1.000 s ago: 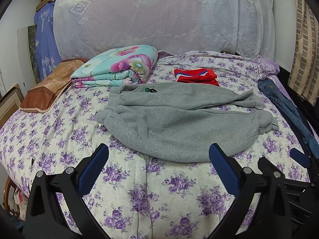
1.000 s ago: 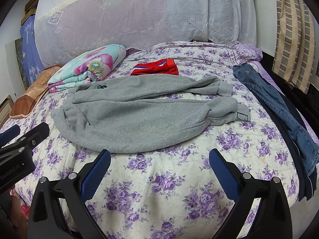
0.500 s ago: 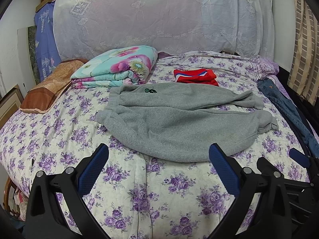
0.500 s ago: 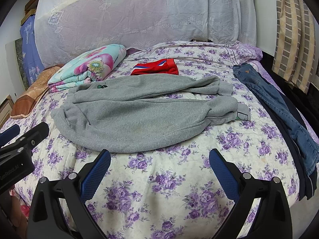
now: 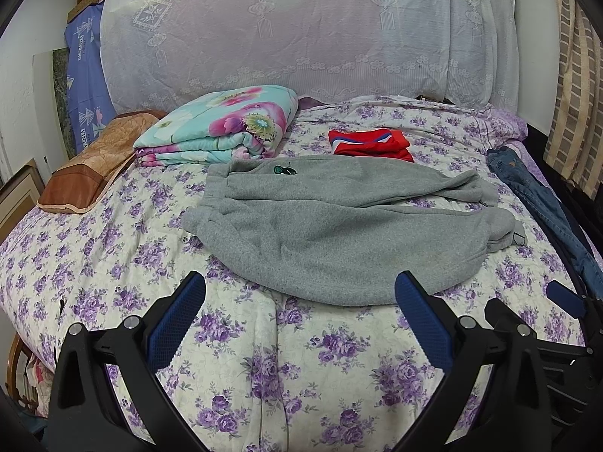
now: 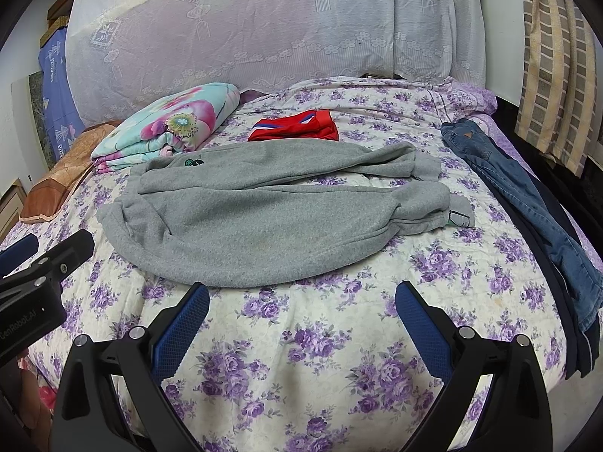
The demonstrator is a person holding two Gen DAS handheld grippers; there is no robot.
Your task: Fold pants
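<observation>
Grey sweatpants (image 5: 339, 222) lie spread across the middle of the bed, waistband at the left, leg cuffs at the right; they also show in the right wrist view (image 6: 271, 203). My left gripper (image 5: 299, 301) is open and empty, hovering over the bedspread just short of the pants' near edge. My right gripper (image 6: 301, 305) is open and empty, also just short of the near edge. The left gripper's body shows at the left edge of the right wrist view (image 6: 41, 275).
A folded red garment (image 5: 371, 142) lies behind the pants. Blue jeans (image 6: 527, 203) lie along the bed's right side. A folded floral quilt (image 5: 222, 132) and a brown pillow (image 5: 90, 165) sit at the back left. The floral bedspread (image 5: 301, 358) covers the bed.
</observation>
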